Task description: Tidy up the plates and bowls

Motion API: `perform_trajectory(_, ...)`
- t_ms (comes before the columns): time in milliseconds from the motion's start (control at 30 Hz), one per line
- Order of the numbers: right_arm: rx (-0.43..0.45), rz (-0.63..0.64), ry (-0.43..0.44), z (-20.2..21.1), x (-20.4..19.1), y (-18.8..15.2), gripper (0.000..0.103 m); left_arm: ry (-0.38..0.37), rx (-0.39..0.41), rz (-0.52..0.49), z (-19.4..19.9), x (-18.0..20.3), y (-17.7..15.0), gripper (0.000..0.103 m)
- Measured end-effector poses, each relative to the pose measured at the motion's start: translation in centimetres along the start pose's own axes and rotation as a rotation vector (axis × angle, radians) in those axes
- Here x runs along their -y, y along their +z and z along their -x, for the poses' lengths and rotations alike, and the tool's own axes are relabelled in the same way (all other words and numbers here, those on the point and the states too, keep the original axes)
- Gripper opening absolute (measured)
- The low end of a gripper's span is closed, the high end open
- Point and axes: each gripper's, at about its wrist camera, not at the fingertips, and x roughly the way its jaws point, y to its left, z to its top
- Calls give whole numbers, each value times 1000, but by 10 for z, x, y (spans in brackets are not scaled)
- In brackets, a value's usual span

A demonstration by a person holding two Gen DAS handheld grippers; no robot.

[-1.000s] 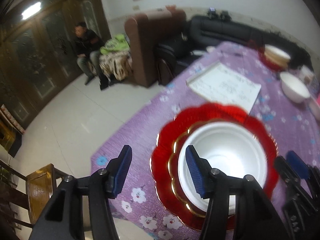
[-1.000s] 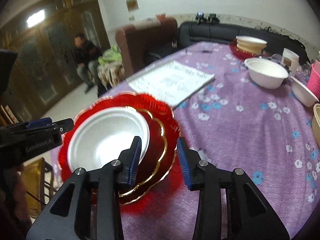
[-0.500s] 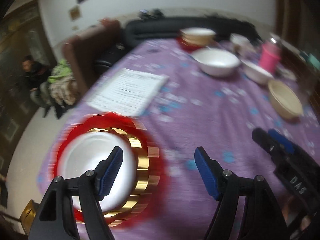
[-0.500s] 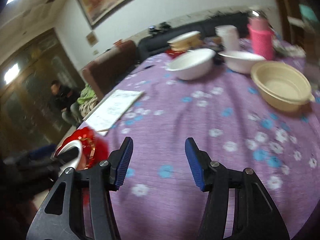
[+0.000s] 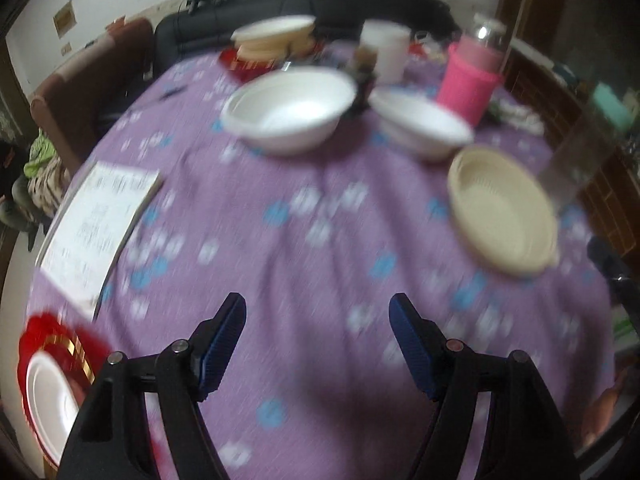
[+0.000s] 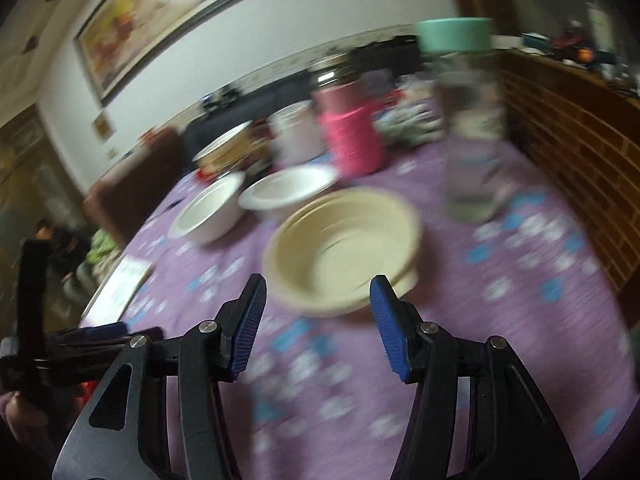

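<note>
The beige bowl [image 6: 340, 248] sits mouth-up on the purple flowered cloth [image 5: 320, 248], round and shallow with a ribbed inner wall and a stepped rim; it has no long axis to speak of. In the right wrist view it lies just beyond the right gripper [image 6: 318, 320], whose blue-padded jaws stand apart with nothing between them, angled down toward the cloth. Beyond the beige bowl stand two white bowls, also mouth-up: the nearer white bowl [image 6: 288, 192] and the left white bowl [image 6: 210, 212], side by side and close together. Behind them are a pink cup [image 6: 354, 140], a clear bottle [image 6: 472, 128] with a teal cap, and a stack of plates [image 5: 274, 36] at the far edge. The left gripper [image 5: 318, 346] points steeply down at bare cloth, jaws wide apart and empty. In its view the red plate [image 5: 60, 340] with gold trim lies flat at the near left edge of the table, a white dish [image 5: 48, 392] nested in it, well apart from the bowls. A paper sheet [image 5: 96, 232] lies between that plate and the white bowls. Both views are motion-blurred.
</note>
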Motion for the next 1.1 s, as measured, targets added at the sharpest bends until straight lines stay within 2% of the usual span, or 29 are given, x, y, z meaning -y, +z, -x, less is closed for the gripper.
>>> perform_trajectory(67,-21,-39,-40,-13,14,18,54,-6,13,2,-3,12,15,75)
perform_trajectory(200,-49,-112,-55,-45,33,32,54,14,10,-56,-23,47,39,76)
perform_trajectory(300,-86,-182,1,-62,50,26,54,-10,-12,-59,-38,57,48,76)
perform_trajectory(400,-84,-214,22,-67,62,23,54,-9,-18,-64,-52,67,55,76)
perform_trajectory(567,-103,-250,105,-74,67,18,54,-42,-42,-63,-69,81,58,76)
perform_trajectory(733,-112,-279,131,-76,68,15,54,-61,-47,-48,-75,82,55,76)
perform_trajectory(933,-150,-296,151,-85,68,10,54,-47,-66,-83,-87,88,48,76)
perform_trajectory(1100,-111,-293,109,-83,68,9,54,-25,-49,-118,-93,96,45,76)
